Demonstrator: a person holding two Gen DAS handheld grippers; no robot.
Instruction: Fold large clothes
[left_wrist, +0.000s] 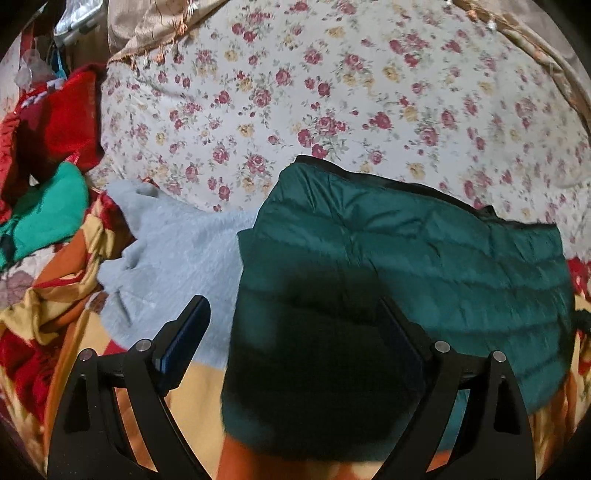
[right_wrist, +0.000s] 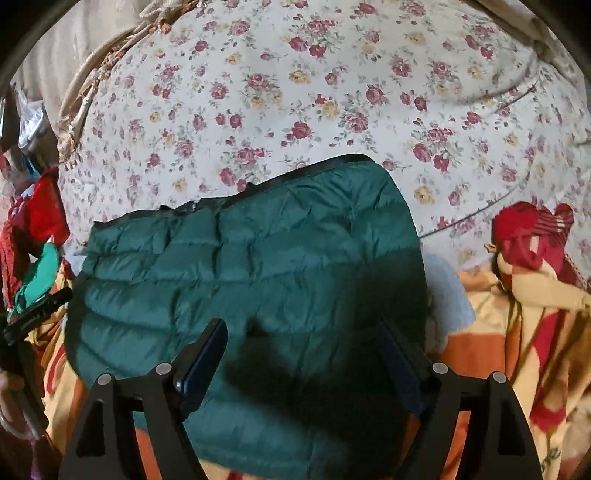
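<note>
Both tools hang above a bed with their fingers spread wide and nothing between them: the left tool (left_wrist: 291, 325) hovers over the near left part of a dark green quilted puffer jacket (left_wrist: 406, 266), and the right tool (right_wrist: 303, 343) hovers over that jacket's (right_wrist: 240, 280) near right part, each casting a dark shadow on the fabric. Largest in view is the floral bedsheet (left_wrist: 314, 92), white with red and yellow roses, which covers the far half of the bed. Nearer lies an orange, yellow and red blanket (right_wrist: 517, 332), rumpled at both sides. On that blanket the jacket lies folded into a compact block, its black-trimmed edge turned toward the sheet. Just beside the jacket, to its left in the left wrist view, and partly tucked under it, lies a pale blue fleecy garment (left_wrist: 177, 251). Farther left is a heap of red clothing (left_wrist: 62, 122), and a bright green garment (left_wrist: 48, 214) rests against it. Beige fringed fabric (left_wrist: 147, 33) shows at the bed's far left corner.
</note>
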